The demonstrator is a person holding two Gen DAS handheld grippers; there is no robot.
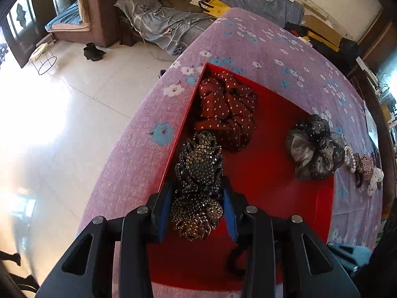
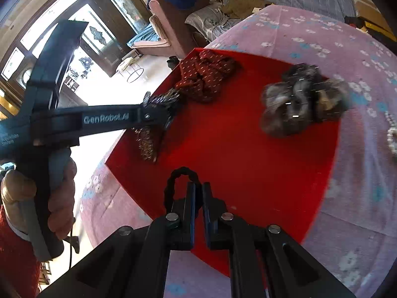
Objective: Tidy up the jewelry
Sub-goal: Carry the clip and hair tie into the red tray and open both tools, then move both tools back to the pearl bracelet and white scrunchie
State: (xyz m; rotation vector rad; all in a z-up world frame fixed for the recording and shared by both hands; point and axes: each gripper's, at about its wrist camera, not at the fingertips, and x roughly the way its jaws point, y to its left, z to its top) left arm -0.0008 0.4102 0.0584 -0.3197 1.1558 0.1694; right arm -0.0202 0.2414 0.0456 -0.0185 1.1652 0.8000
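A tiled floor (image 1: 62, 129), a pink sofa (image 1: 96, 12) and a bed covered with grey bedding (image 1: 168, 22) are seen across the top of the left wrist view. In the foreground, a desk (image 1: 273, 47) is covered by a pink cloth printed with white and blue flowers.

A shallow red tray (image 1: 268, 164) is placed on the cloth and fills the centre of both views. A dark red fabric scrunchie with small white dots (image 1: 228, 109) is lying in the upper left corner of the tray. A grey and black sheer scrunchie with small sparkles (image 1: 315, 149) is positioned at the right edge of the tray, partly over its rim. To the right of the tray, at the right edge of the left wrist view, a string of white pearl beads (image 1: 349, 156) and several small fabric hair pieces (image 1: 369, 171) are laid on the cloth.

The left tool (image 1: 198, 193) is closed on a black and gold rhinestone-studded hair ornament (image 1: 198, 173), which is gripped between the blue pads (image 1: 165, 211) at the left side of the tray. In the right wrist view, this tool (image 2: 158, 114) is seen at centre left, held by a hand (image 2: 59, 193) beside a red knitted sleeve (image 2: 15, 255).

The right tool (image 2: 198, 193) is held narrow, its fingers nearly together at lower centre over the near part of the tray. A thin black twisted hair tie (image 2: 173, 181) is looped at its left finger; whether it is pinched cannot be told.
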